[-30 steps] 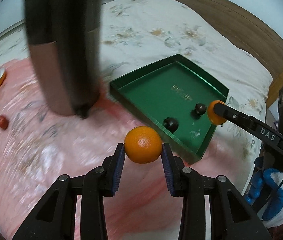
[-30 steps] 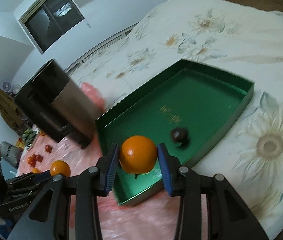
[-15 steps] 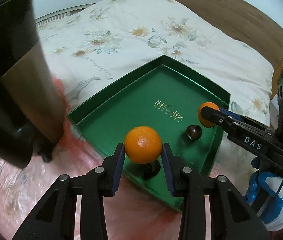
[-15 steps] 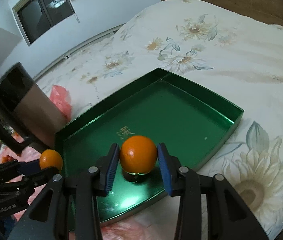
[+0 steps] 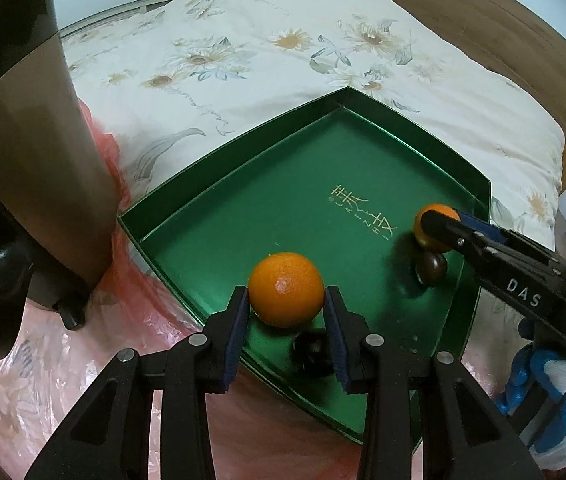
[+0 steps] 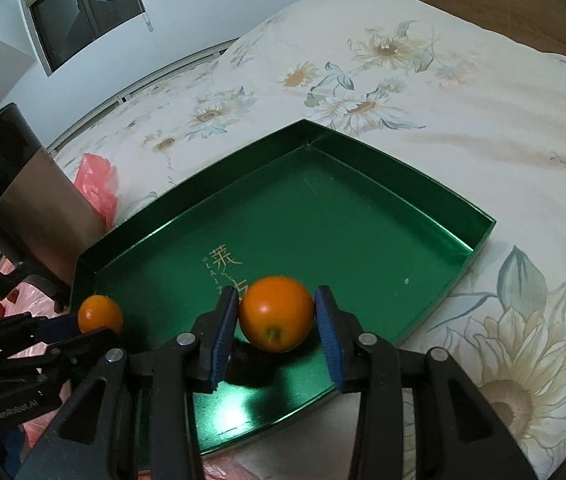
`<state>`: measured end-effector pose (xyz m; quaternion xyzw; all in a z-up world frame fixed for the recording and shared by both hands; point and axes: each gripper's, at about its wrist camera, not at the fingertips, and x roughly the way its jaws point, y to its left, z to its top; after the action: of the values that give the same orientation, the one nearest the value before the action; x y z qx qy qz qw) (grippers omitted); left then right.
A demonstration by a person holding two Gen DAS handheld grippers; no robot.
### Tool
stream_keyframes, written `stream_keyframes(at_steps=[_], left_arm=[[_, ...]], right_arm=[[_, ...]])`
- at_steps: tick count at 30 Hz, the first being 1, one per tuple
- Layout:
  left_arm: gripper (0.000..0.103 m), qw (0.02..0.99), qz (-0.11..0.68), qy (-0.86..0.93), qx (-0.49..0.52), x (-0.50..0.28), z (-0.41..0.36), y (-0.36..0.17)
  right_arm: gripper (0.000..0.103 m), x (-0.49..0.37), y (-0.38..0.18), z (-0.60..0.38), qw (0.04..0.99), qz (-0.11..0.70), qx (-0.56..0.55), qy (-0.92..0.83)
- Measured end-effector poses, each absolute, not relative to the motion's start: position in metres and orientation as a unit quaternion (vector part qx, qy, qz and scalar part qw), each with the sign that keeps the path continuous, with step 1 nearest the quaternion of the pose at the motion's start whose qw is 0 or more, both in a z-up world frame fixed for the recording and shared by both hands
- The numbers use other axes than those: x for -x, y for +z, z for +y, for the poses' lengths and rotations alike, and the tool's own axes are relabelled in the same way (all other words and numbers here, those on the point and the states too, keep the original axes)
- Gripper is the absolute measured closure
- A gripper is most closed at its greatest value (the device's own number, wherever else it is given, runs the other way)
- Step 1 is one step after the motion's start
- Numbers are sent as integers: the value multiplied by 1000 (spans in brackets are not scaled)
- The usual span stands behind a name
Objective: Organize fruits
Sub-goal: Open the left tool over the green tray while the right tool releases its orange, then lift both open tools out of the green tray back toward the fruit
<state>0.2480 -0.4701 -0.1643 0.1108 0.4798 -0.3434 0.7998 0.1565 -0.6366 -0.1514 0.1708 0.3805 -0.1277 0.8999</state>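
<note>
a flowered bedspread (image 5: pixel 243 40) carries a green tray (image 6: pixel 363 216) w/ two dark round fruits (image 5: pixel 431 266) on its floor, and both grippers hang over its near end, so this looks like the drop-off step. the left gripper (image 5: pixel 286 312) is clamped on an orange (image 5: pixel 285 294) just above the floor; the right gripper (image 6: pixel 277 320) has its own orange (image 6: pixel 276 312) btwn the pads, but there's a sliver of gap on the right pad, so jaws look eased off. next prob: lower, open both w/o the fruit rolling. writing: gold characters on the tray floor (latin line under them too small to read), "das" on right gripper's side, "genrobot.ai" on left's.
</note>
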Motion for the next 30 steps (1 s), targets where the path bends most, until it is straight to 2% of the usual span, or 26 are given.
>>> stream_keyframes(at_steps=[6,7,8,9,11,12,15,22,24,30], left_arm=[[70,795,483,-351,-109,-247,-471,-166],[70,794,483,-353,-109,-247,-471,-166],[70,793,483,-354,-109,-247,-470,-166],[69,793,484,-355,-108,-247,-470,-165],[51,795,479,-359,-100,-246,-468,-160],[47,797,475,-359,-98,-246,-467,-157],[47,798,470,-365,-94,-244,-466,-149],[44,801,461,-370,-96,-233,-456,-127],[40,804,455,-370,-98,-226,-450,-117],[40,809,444,-371,-105,-201,-429,-91]], right_arm=[[42,-158,-152,-636,899,380,-172,-135],[37,-157,-151,-636,898,380,-173,-138],[21,-157,-151,-635,898,380,-172,-140],[15,-156,-150,-634,898,380,-170,-143],[14,-155,-147,-632,899,378,-167,-146],[11,-154,-144,-632,900,376,-166,-146],[1,-152,-136,-629,902,372,-159,-151],[0,-139,-116,-619,904,364,-159,-157],[0,-133,-109,-614,905,361,-163,-156],[0,-113,-90,-590,908,356,-168,-147]])
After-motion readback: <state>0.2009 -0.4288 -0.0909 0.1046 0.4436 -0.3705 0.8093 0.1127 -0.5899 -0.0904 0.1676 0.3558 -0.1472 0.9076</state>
